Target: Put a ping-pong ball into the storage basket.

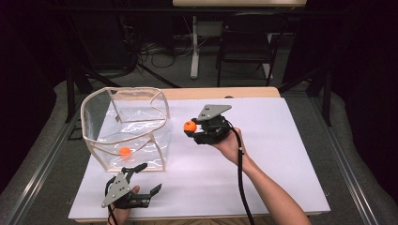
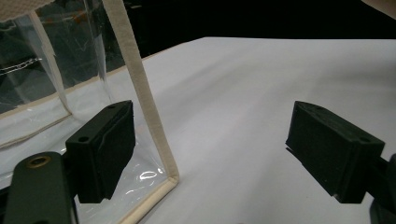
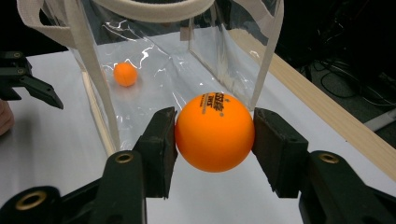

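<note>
My right gripper [image 1: 191,127] [image 3: 215,135] is shut on an orange ball [image 1: 189,126] [image 3: 215,131] and holds it above the white table, just right of a clear plastic bag [image 1: 126,126] [image 3: 154,51] with cream trim. A second orange ball [image 1: 125,151] [image 3: 125,74] lies on the bag's floor. My left gripper [image 1: 148,178] [image 2: 212,154] rests near the table's front edge with its jaws wide apart and nothing between them. One pad [image 2: 105,144] sits close to the bag's near corner [image 2: 170,179].
The white tabletop [image 1: 272,154] has a wooden strip along its far edge. A black folding chair [image 1: 246,40] and a table leg [image 1: 194,47] with cables stand on the floor beyond. Bare table lies to the right of my right hand.
</note>
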The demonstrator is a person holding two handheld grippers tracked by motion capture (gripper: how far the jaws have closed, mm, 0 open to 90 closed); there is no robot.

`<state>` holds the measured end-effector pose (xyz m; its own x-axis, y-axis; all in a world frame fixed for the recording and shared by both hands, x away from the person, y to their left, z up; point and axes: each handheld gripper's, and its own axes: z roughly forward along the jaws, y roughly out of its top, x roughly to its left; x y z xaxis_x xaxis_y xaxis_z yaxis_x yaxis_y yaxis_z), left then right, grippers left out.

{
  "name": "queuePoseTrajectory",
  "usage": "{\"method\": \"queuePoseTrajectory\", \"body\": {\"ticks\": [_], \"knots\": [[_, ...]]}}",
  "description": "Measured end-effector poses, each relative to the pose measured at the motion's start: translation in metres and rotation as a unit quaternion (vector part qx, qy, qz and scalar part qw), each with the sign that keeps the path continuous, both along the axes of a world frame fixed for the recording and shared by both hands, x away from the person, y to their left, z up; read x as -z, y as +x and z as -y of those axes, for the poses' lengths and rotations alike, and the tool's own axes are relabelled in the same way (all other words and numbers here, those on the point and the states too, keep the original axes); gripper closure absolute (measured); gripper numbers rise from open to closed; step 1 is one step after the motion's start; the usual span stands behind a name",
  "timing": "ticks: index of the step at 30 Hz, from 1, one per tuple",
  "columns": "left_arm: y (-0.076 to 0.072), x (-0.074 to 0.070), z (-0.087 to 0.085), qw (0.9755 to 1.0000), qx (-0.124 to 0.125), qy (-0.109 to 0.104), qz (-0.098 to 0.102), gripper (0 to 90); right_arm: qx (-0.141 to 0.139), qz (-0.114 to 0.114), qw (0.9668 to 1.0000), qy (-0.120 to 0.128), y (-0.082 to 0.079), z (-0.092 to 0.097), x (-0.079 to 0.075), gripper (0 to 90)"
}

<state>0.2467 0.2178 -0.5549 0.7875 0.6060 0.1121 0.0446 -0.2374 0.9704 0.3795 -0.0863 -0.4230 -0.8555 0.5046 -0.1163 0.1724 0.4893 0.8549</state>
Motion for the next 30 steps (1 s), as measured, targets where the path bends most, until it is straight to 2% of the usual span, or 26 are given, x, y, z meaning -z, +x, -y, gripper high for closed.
{"method": "queuePoseTrajectory", "body": {"ticks": [30], "knots": [[0.000, 0.000, -0.001, 1.0000, -0.001, -0.001, 0.001, 15.5, -0.004, 0.009, 0.9999, -0.006, 0.009, -0.013, -0.022, 50.8]]}}
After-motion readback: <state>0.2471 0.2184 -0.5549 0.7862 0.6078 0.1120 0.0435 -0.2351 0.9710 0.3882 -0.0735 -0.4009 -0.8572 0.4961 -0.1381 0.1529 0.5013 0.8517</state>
